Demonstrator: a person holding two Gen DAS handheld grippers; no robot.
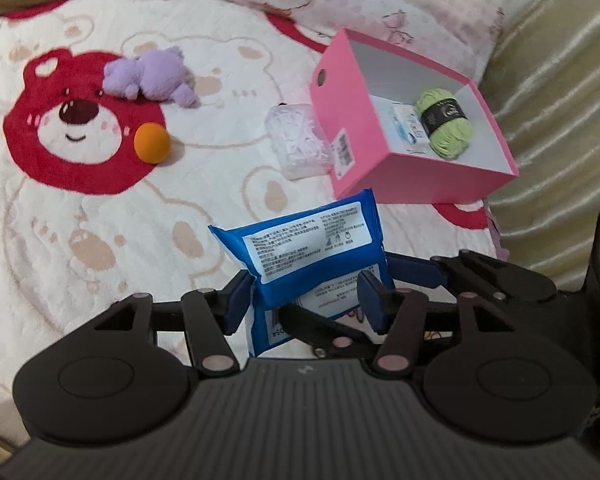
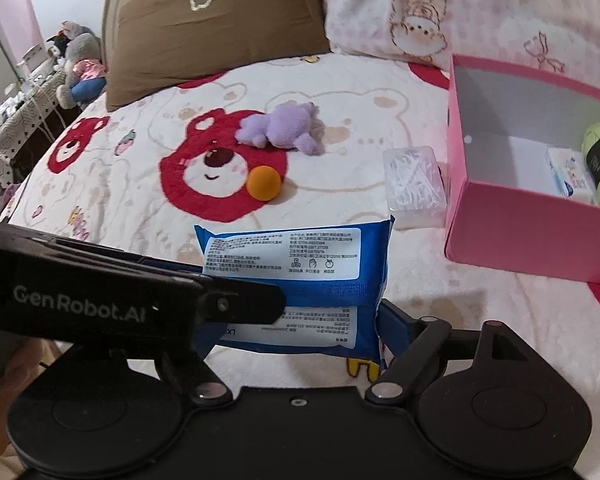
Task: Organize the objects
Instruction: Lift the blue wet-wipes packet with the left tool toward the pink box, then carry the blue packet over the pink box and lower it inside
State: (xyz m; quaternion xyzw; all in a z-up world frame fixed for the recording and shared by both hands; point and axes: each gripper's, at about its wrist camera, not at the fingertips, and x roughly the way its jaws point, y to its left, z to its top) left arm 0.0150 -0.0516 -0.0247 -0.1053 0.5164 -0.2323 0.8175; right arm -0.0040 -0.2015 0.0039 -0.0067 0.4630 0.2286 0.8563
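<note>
Left tool (image 1: pixel 304 300) branded GenRobot.AI, beside blue wipes pack (image 2: pixel 296 276), white printed label

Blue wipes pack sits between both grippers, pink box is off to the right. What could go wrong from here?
1. The blue wipes pack is soft and stands on edge between the left gripper fingers; with the grip loose it may tip or slip out.
2. The right gripper crowds the same pack, so the fingers could collide.
3. The clear swab box lies against the pink box and may get knocked.
</note>
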